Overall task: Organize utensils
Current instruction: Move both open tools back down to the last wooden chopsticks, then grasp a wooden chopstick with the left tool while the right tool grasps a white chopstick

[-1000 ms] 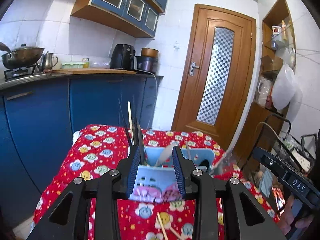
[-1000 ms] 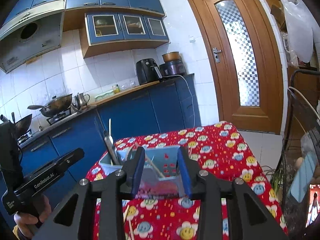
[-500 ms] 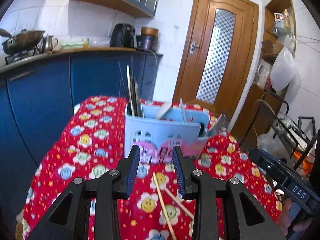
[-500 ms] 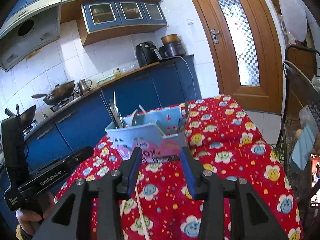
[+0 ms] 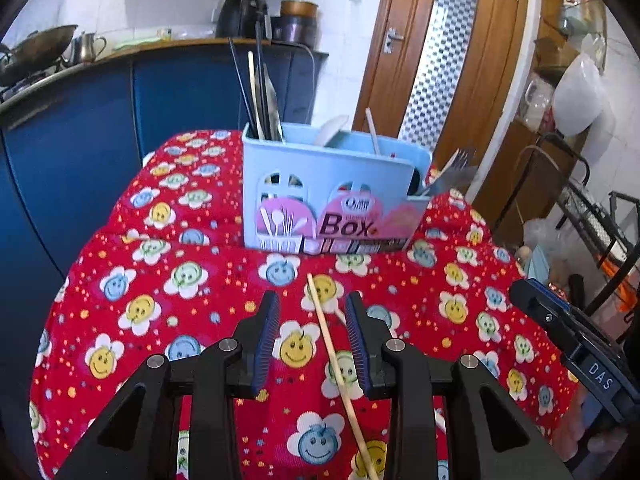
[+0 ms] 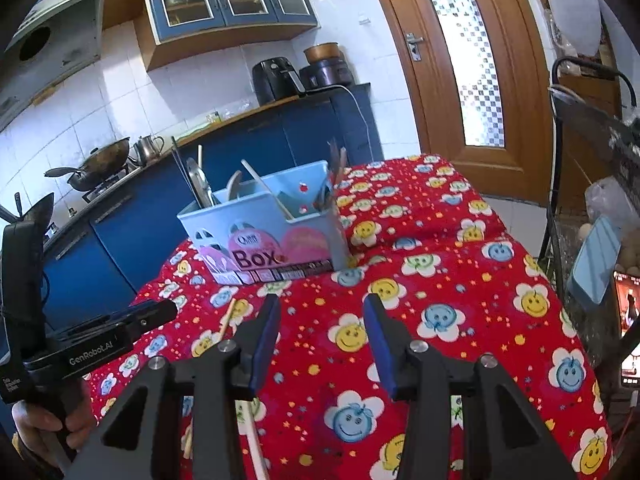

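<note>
left wrist view: the left gripper (image 5: 312, 334) hangs over the red flowered cloth (image 5: 132, 280), jaws apart with nothing pinched. a wooden chopstick (image 5: 338, 368) lies flat on the cloth on the near side of the utensil box (image 5: 328, 196), running between the two blue pads without touching either as far as i can tell. a second thin stick (image 5: 340, 314) seems to cross under it by the right pad; too small to be sure. the box stands upright beyond the chopstick and well apart from it; its left compartment holds dark chopsticks and a flat blade, the middle a white spoon, the right end a fork. the right gripper's body (image 5: 576, 344) shows to the right of the box.

right wrist view: the right gripper (image 6: 322, 338) has its jaws spread, nothing between them, only cloth below. the same chopstick (image 6: 226, 318) pokes out to the near left of the box, outside the left pad.

step, as i judge it: approach for picking the loose chopstick. next move calls for lowering the left gripper until the pads straddle the stick, then closing; a thin stick on soft cloth may roll or slip.

around: blue cabinets and a wok behind the box, a wooden door to its right. nothing blocks the path.
</note>
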